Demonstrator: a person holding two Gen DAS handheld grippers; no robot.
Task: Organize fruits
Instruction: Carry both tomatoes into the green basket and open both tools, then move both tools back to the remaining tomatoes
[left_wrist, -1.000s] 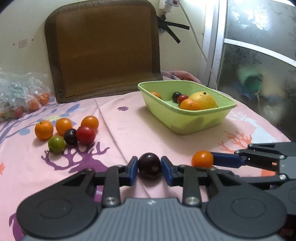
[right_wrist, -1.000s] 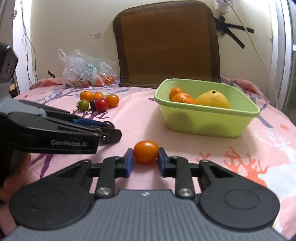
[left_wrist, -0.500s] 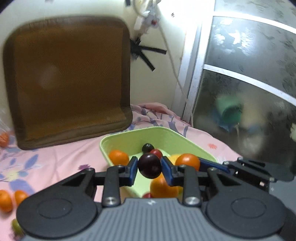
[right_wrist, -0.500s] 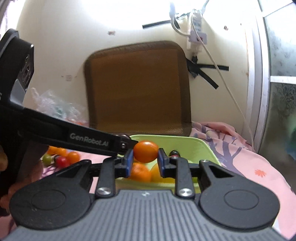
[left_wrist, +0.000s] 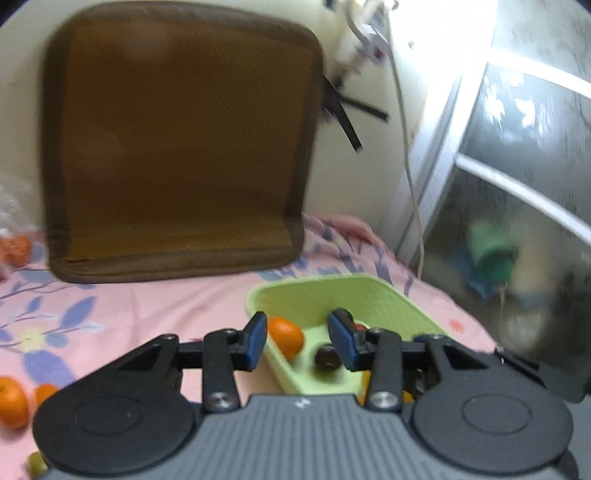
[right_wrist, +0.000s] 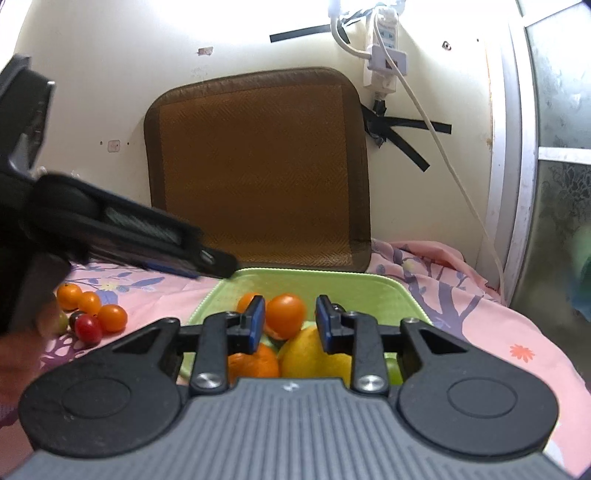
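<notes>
**Both grippers wide over the green bowl**

The left gripper (left_wrist: 298, 339) is spread wide and holds nothing. A dark plum (left_wrist: 327, 357) lies in the green bowl (left_wrist: 402, 299) below it. The right gripper (right_wrist: 289, 322) is spread wide too, with an orange tomato (right_wrist: 285, 314) between its fingers, above the bowl's fruit.

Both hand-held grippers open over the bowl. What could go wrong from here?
1. The left hand-held gripper sits close above the green bowl rim; pulling back low could tip it.
2. The orange tomato, between the right hand-held gripper jaws atop piled fruit, could roll out.
</notes>
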